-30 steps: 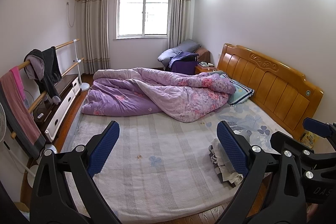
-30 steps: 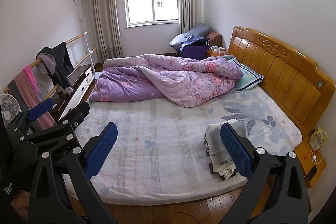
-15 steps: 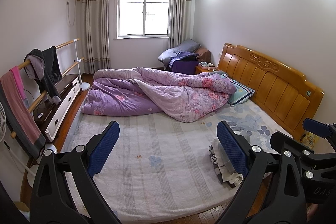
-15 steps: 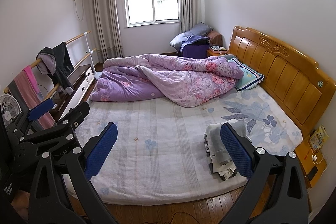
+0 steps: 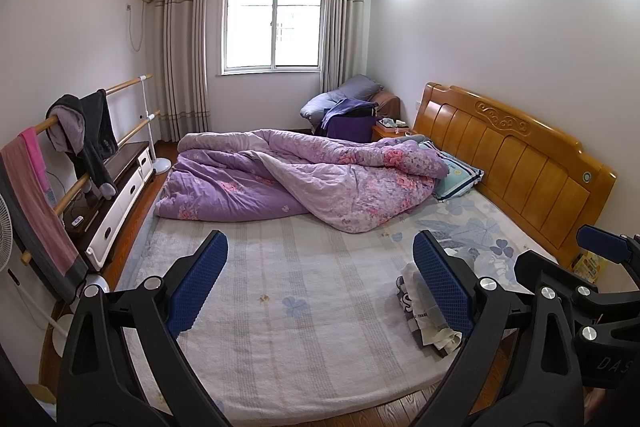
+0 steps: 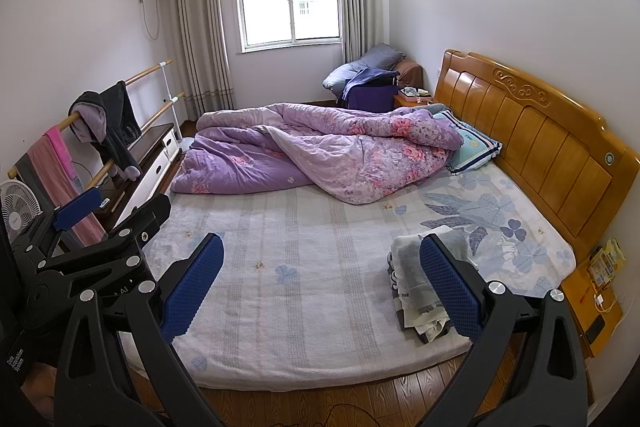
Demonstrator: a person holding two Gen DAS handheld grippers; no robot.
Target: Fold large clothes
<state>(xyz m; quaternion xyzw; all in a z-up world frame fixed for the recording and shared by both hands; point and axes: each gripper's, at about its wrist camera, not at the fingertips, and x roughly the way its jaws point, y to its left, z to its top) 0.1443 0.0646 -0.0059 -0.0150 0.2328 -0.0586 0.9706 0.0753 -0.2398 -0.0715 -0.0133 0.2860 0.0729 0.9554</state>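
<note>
A small pile of folded clothes (image 5: 424, 311), white, grey and dark, lies near the bed's front right corner; it also shows in the right wrist view (image 6: 416, 291). My left gripper (image 5: 320, 283) is open and empty, held above the bed's front edge. My right gripper (image 6: 320, 287) is open and empty too, held over the floor before the bed. Each gripper's right finger partly hides the pile. The right gripper shows at the right edge of the left wrist view (image 5: 592, 283), and the left gripper shows at the left of the right wrist view (image 6: 92, 239).
The bed (image 6: 288, 307) has a pale striped sheet and a crumpled purple quilt (image 6: 320, 151) across its far half. A wooden headboard (image 6: 532, 139) stands on the right. A rail with hanging clothes (image 5: 80, 131) and a low cabinet (image 5: 116, 203) line the left wall.
</note>
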